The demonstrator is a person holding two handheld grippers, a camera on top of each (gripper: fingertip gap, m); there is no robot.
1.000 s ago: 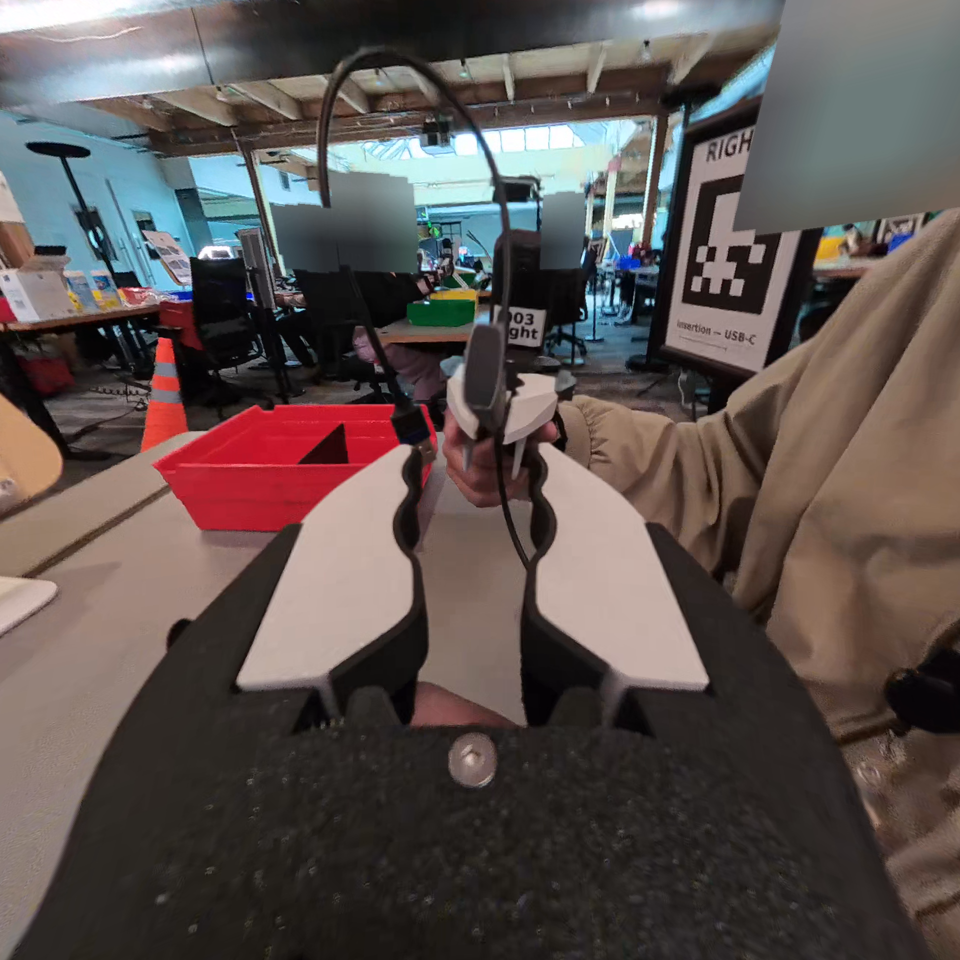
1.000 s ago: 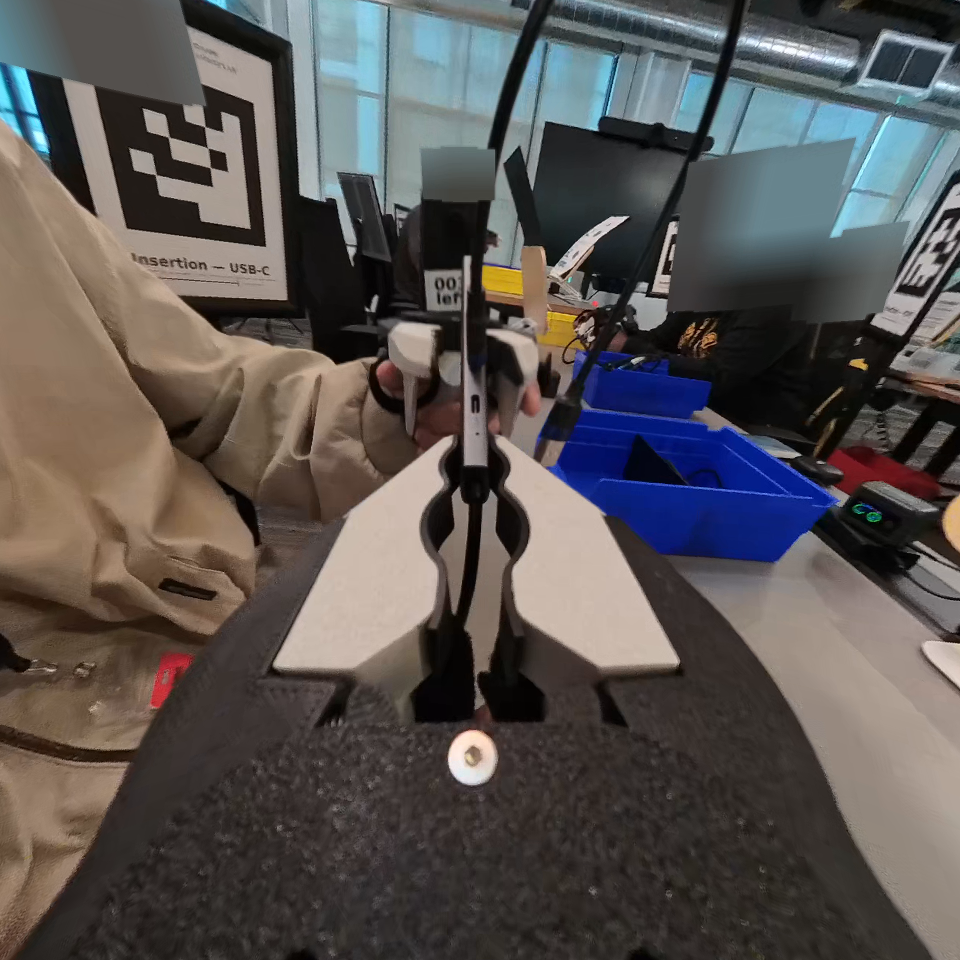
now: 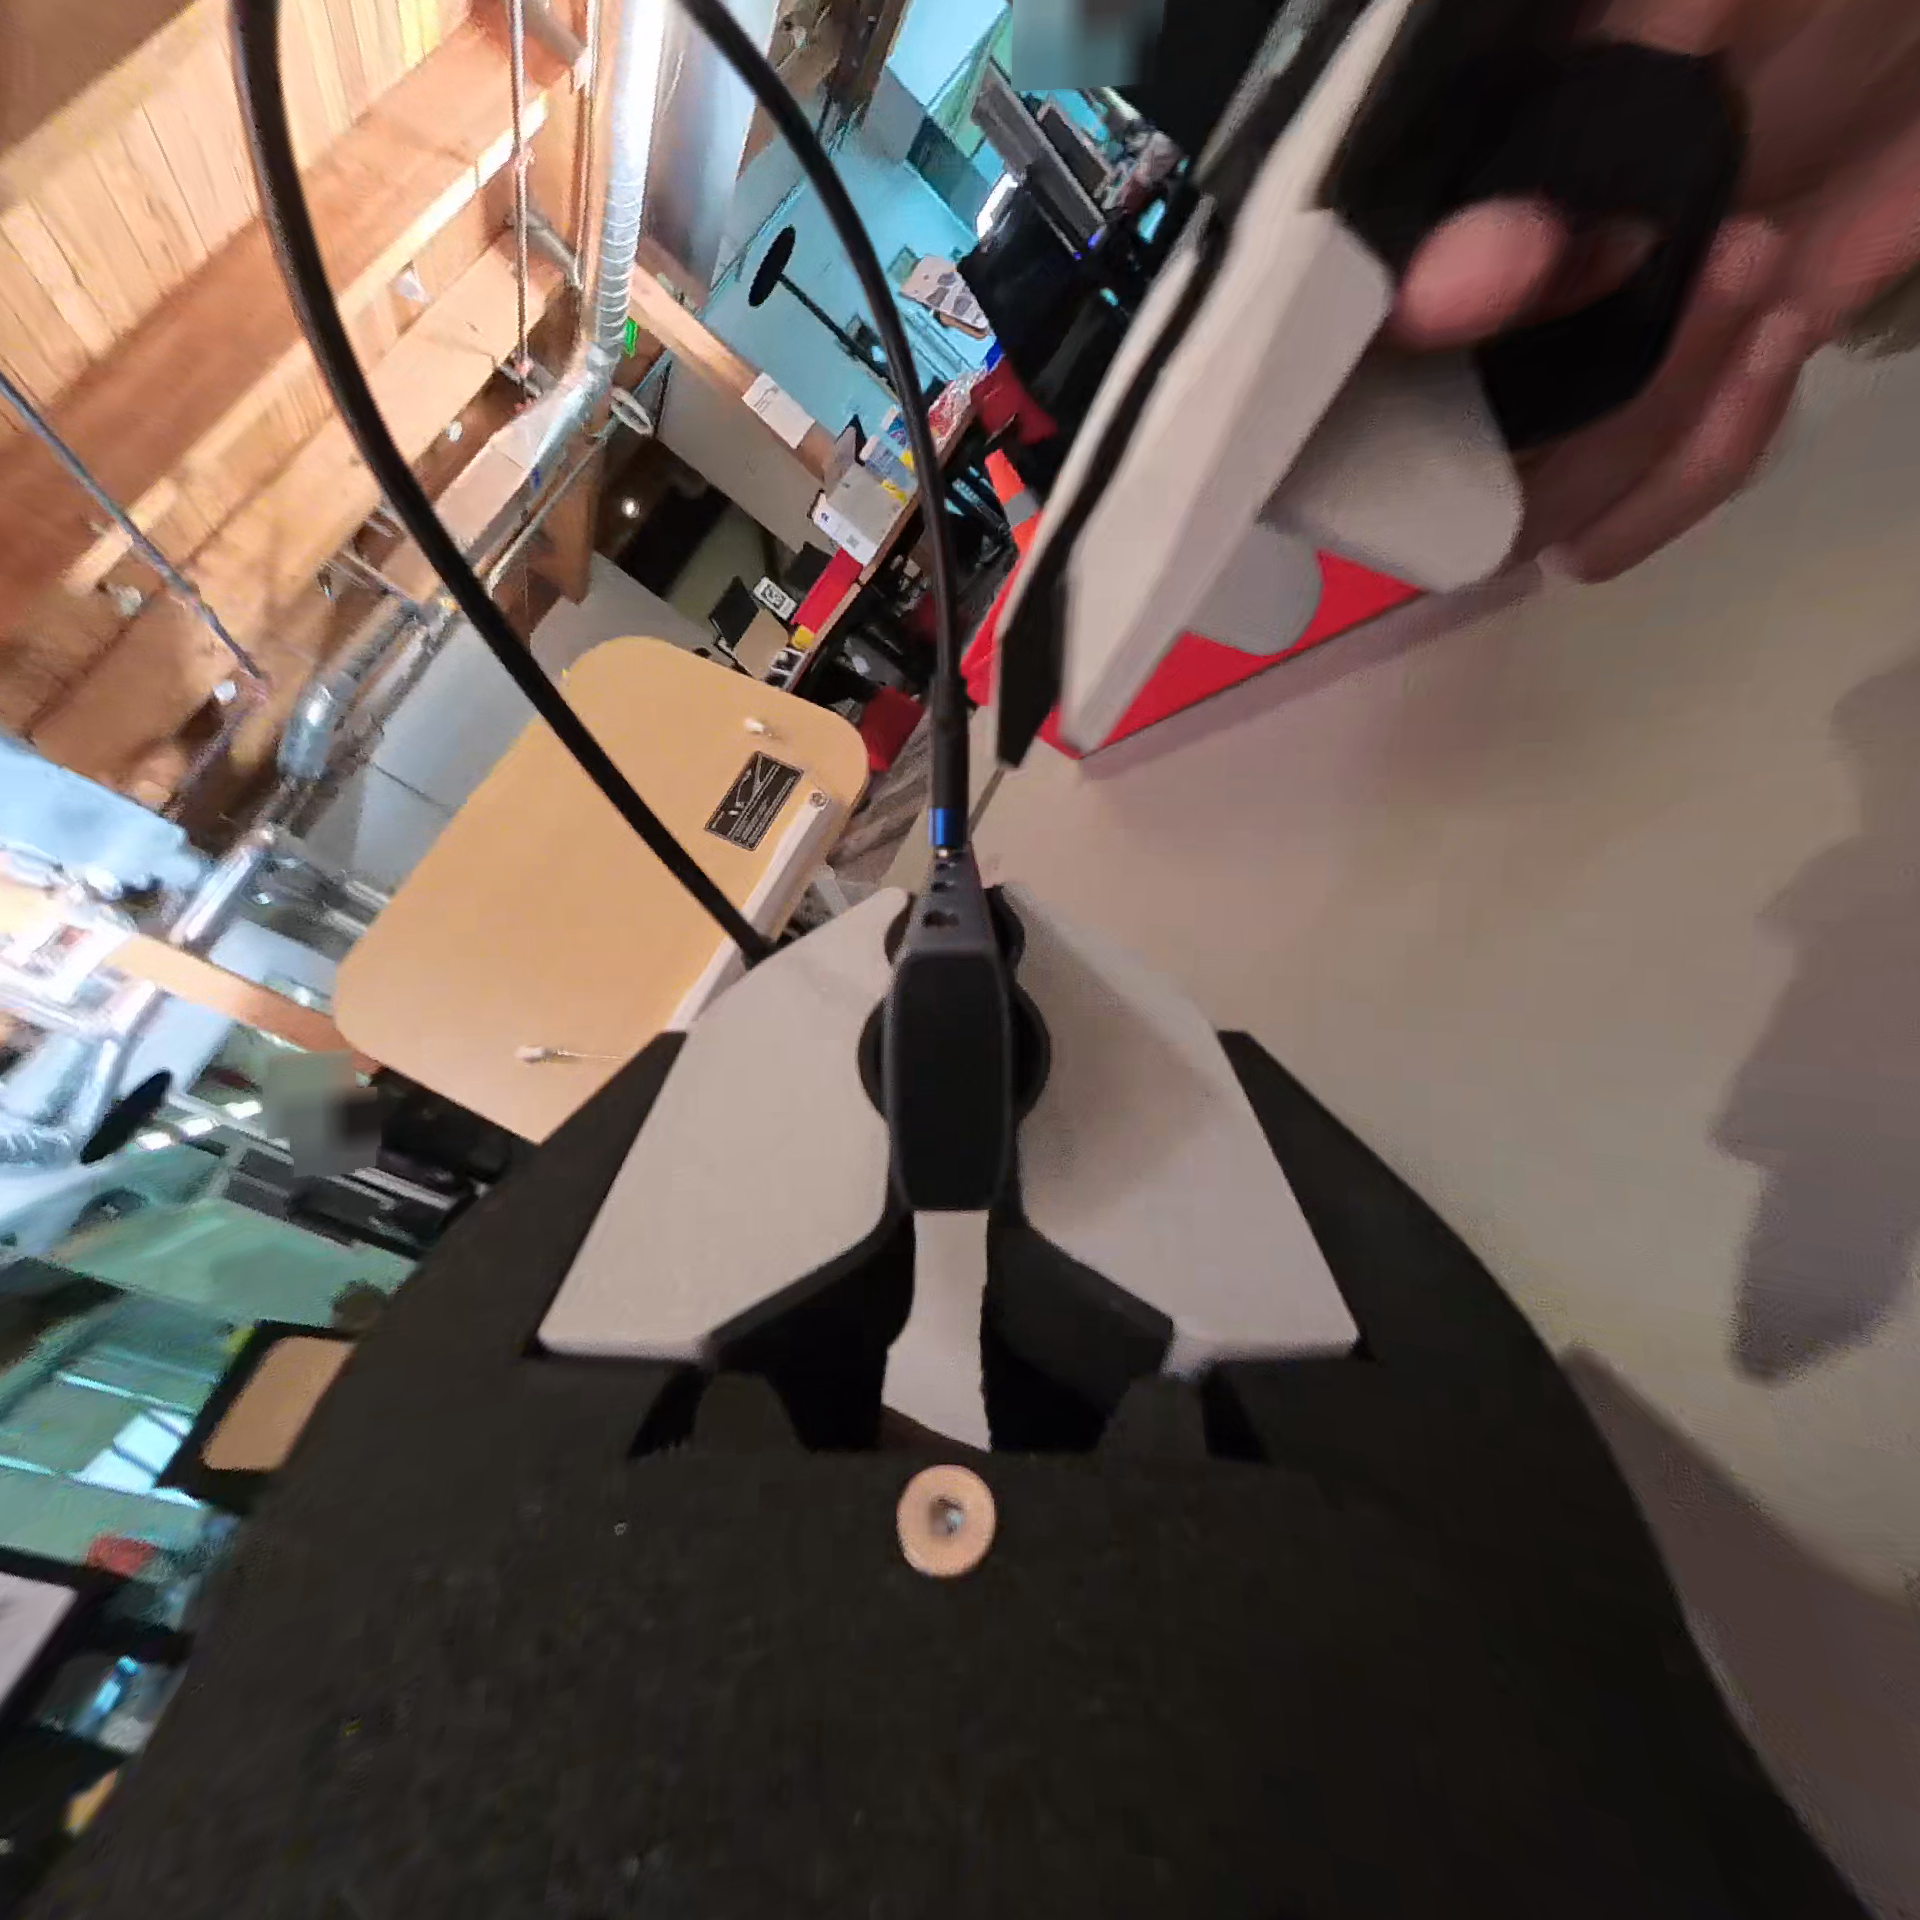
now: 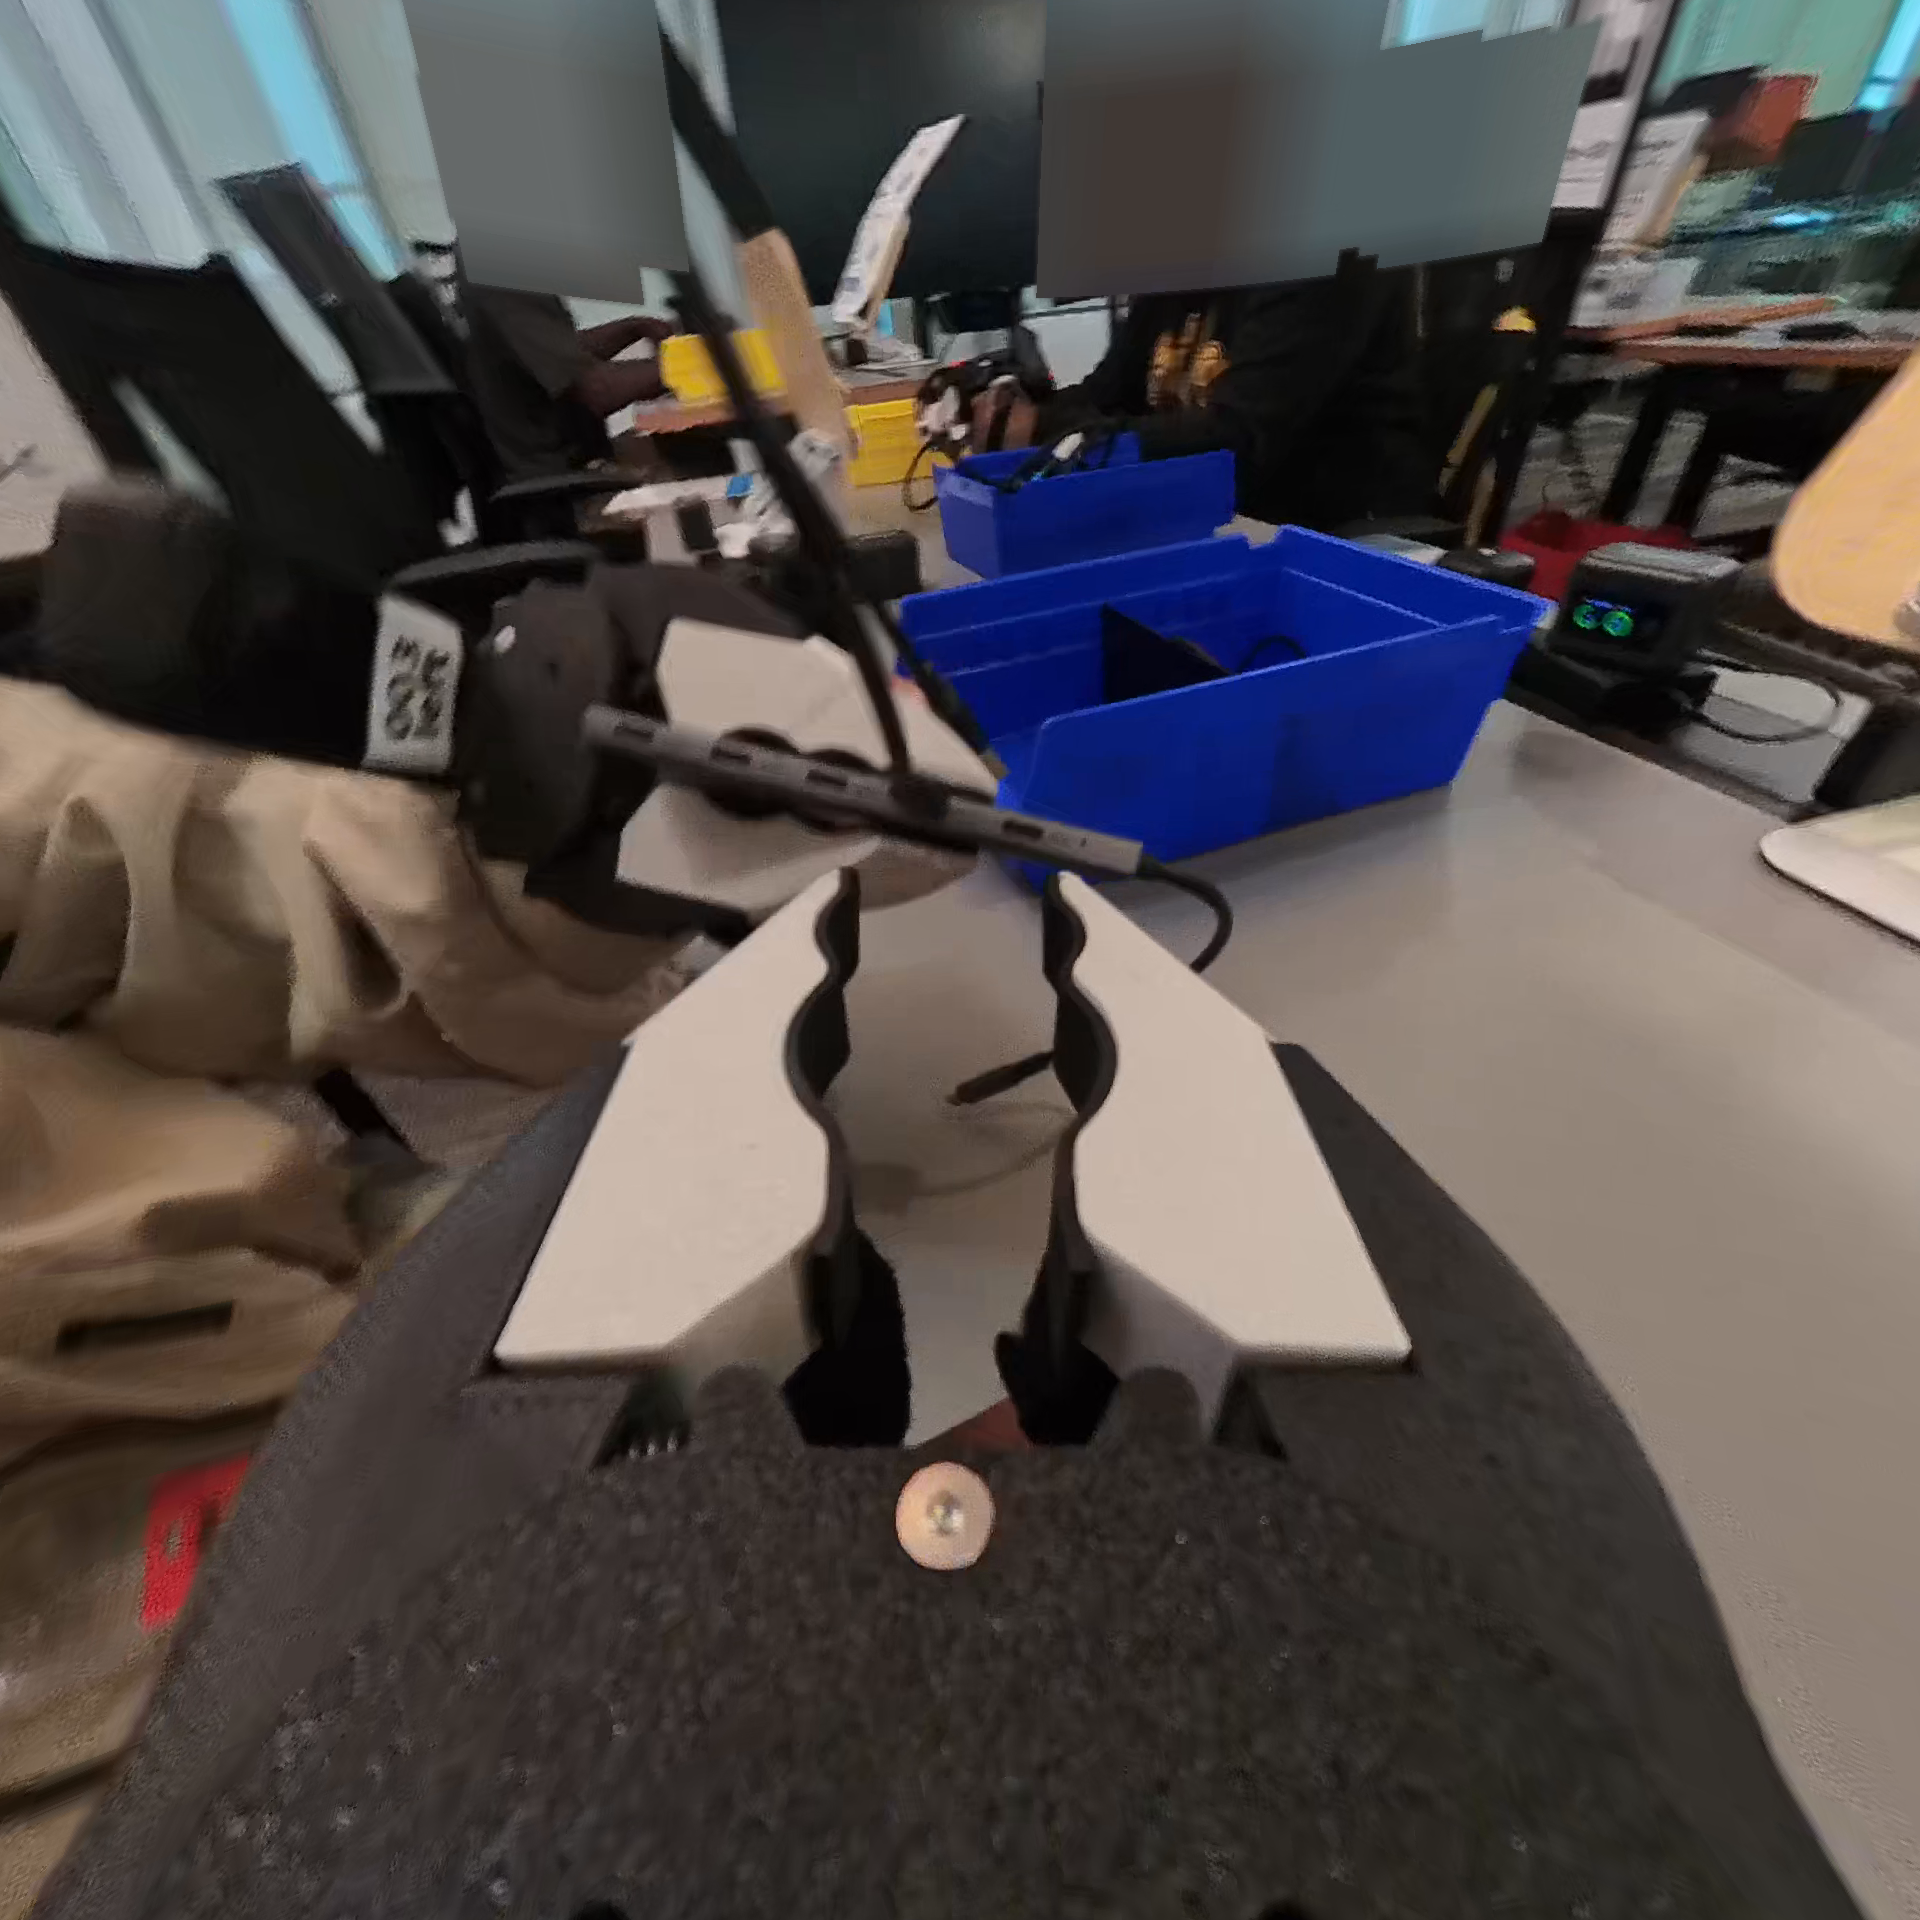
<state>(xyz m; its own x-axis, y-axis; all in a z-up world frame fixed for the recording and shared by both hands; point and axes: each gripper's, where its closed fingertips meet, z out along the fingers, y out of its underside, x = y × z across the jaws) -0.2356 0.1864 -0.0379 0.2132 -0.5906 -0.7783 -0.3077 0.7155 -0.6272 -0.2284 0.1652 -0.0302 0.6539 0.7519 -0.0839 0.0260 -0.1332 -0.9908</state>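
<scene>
My left gripper (image 3: 951, 904) is shut on a dark grey USB hub (image 3: 948, 1081) and holds it above the grey table (image 3: 1403, 987). A black cable (image 3: 894, 364) with a blue ring at its plug is plugged into the hub's far end and loops overhead. In the right wrist view the left gripper (image 4: 810, 774) holds the hub (image 4: 997, 826) level, with the cable (image 4: 821, 540) rising from it. The hub's own lead (image 4: 1205, 914) hangs to the table. My right gripper (image 4: 948, 894) is open and empty just below the hub. It also shows in the left wrist view (image 3: 1039, 717), held by a hand.
A blue divided bin (image 4: 1247, 769) stands on the table (image 4: 1558, 1039) behind the hub, a second blue bin (image 4: 1081, 509) farther back. A red bin (image 3: 1195, 665) sits on the other side. A small device with green lights (image 4: 1621, 613) and a white object (image 4: 1849, 862) lie at the right. My two grippers' fingertips are within a few centimetres of each other.
The hub has passed from my right gripper to my left. The left gripper has shut on it and tilted over. The right gripper has opened and drawn back below the hub.
</scene>
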